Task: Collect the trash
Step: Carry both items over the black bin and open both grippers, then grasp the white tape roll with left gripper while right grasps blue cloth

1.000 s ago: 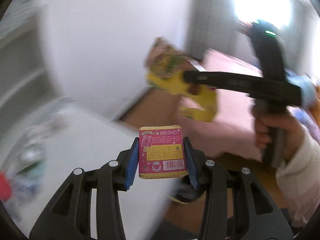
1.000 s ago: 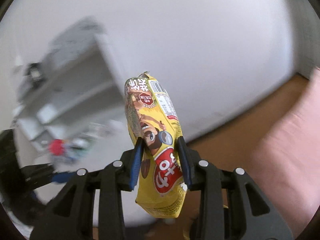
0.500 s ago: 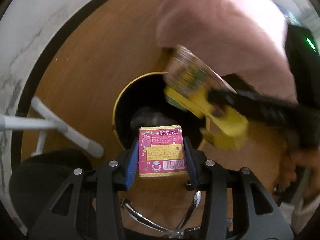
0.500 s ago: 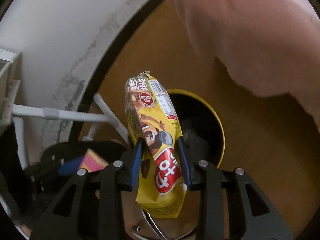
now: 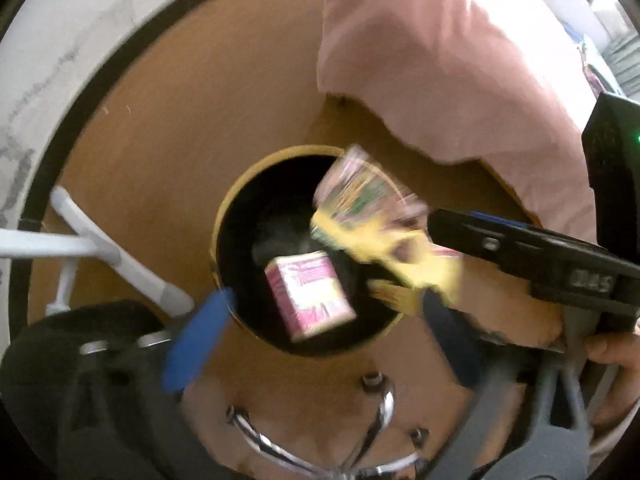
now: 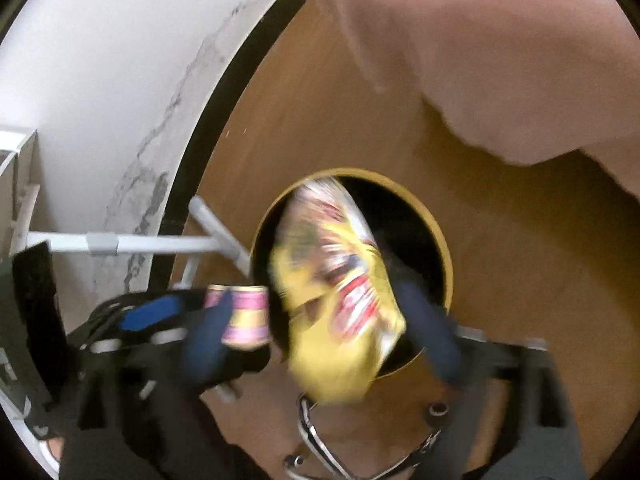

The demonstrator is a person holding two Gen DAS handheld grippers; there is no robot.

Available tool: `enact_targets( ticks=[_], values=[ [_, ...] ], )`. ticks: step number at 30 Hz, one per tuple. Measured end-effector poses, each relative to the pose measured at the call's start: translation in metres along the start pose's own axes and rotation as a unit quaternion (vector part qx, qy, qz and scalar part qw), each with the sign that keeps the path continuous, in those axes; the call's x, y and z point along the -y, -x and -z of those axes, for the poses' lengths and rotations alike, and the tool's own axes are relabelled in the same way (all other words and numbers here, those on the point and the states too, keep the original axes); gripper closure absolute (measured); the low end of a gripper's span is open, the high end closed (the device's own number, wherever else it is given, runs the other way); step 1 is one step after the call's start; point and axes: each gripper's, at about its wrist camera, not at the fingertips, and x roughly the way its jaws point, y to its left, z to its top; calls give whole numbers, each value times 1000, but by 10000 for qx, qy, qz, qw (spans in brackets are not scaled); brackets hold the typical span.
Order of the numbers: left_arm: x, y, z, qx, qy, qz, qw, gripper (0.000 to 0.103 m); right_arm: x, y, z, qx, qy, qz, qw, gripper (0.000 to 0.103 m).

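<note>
Both grippers point down over a round bin with a yellow rim and black inside [image 5: 224,216], which stands on a brown wooden floor [image 5: 160,128].

In the left wrist view the left gripper [image 5: 320,336] has its jaws opening; its blue pads sit wide apart at the lower left and lower right of the frame, blurred by motion, and neither presses on anything. Between them, free of both pads, a small pink and yellow cardboard box with printed text and a cartoon figure [image 5: 310,294] hangs tilted over the dark mouth of the bin, one corner downward, its print smeared by blur.

In the right wrist view the right gripper [image 6: 320,332] also has its jaws opening, the dark blue pads spread to either side of a yellow crinkled snack bag with red and white lettering [image 6: 336,292]. The bag is blurred, loose between the pads and over the near edge of the bin, its upper end across the opening.

A pink cloth [image 5: 440,60] fills the upper right of both views. A white metal frame [image 5: 92,244] stands at the left against a white, grey-streaked wall [image 6: 100,80]. A chrome chair base [image 5: 320,460] shows at the bottom edge.
</note>
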Motion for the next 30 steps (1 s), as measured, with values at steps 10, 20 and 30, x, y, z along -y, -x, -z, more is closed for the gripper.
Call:
enact_targets(
  ticks=[10, 20, 30],
  values=[
    [69, 143, 22, 2023, -1243, -464, 9703, 6, -33, 132, -19, 1846, 207, 1552, 9703, 7],
    [-8, 378, 120, 4134, -488, -1373, 8988, 6, -214, 251, 43, 3930, 1878, 1165, 8926, 7],
    [-239, 427, 283, 3349, 3083, -3080, 8354, 6, -393, 172, 81, 2660, 3615, -312, 8931, 7]
  ],
)
